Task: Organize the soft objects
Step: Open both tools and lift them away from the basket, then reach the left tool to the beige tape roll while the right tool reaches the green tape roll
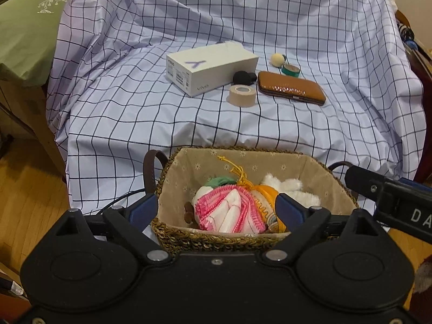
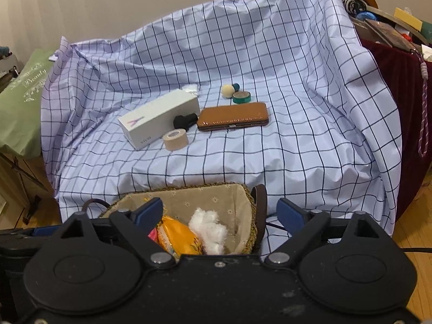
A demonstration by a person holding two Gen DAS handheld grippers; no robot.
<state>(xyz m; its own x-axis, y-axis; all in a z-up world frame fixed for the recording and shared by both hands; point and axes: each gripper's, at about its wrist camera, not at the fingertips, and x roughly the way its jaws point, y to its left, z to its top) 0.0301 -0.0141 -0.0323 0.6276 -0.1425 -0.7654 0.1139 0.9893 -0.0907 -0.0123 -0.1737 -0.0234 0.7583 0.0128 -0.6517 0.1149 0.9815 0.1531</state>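
A woven basket [image 1: 189, 239] with a beige flowered lining stands at the near edge of the checked cloth. In it lie a pink-and-white cloth [image 1: 229, 210], a green soft piece [image 1: 220, 181], an orange pouch [image 1: 266, 197] with a yellow cord, and a white fluffy toy [image 1: 289, 186]. My left gripper [image 1: 217, 212] hangs open over the basket's near side with nothing gripped. In the right wrist view, my right gripper [image 2: 220, 214] is open above the same basket [image 2: 216, 199], over the orange pouch [image 2: 178, 236] and white fluffy toy [image 2: 209, 229]. Part of the right gripper [image 1: 391, 197] shows beside the basket.
On the checked cloth [image 1: 162, 124] beyond the basket lie a white phone box [image 1: 213, 67], a beige tape roll [image 1: 242, 95], a black object [image 1: 244, 77], a brown case [image 1: 291, 87], a cream ball [image 1: 277, 60] and green tape [image 1: 290, 70]. A green pillow [image 1: 24, 27] lies left, and a dark red cloth [image 2: 405, 86] hangs right.
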